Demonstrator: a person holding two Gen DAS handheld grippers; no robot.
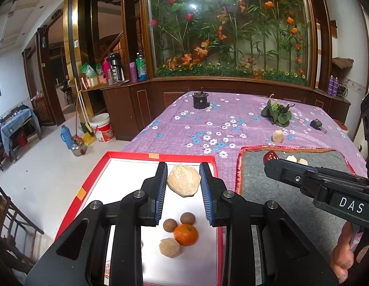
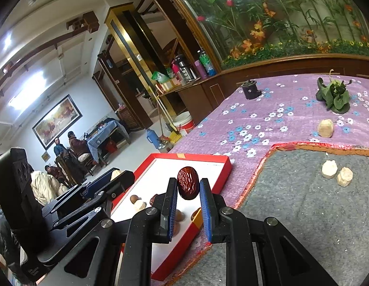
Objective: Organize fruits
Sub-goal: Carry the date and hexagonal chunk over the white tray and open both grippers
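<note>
In the left wrist view my left gripper (image 1: 183, 168) is shut on a pale, lumpy peeled fruit (image 1: 183, 181), held over the white floor of the red-rimmed tray (image 1: 127, 164). Below it in the tray lie two small brown round fruits (image 1: 170, 225), an orange (image 1: 185, 234) and another pale peeled piece (image 1: 169, 247). My right gripper (image 2: 188, 181) is shut on a wrinkled dark red date (image 2: 188, 183) and hangs above the tray's right rim (image 2: 217, 174). The same gripper (image 1: 271, 163) reaches in from the right over the grey mat (image 1: 279, 190).
Two pale pieces (image 2: 329, 169) lie on the red-edged grey mat (image 2: 303, 202), and another pale piece (image 2: 325, 128) rests on the purple flowered cloth. Farther back are a leafy green bunch (image 2: 333, 97), a black cylinder (image 1: 200, 100) and a small black object (image 1: 316, 124). The table's left edge drops to the floor.
</note>
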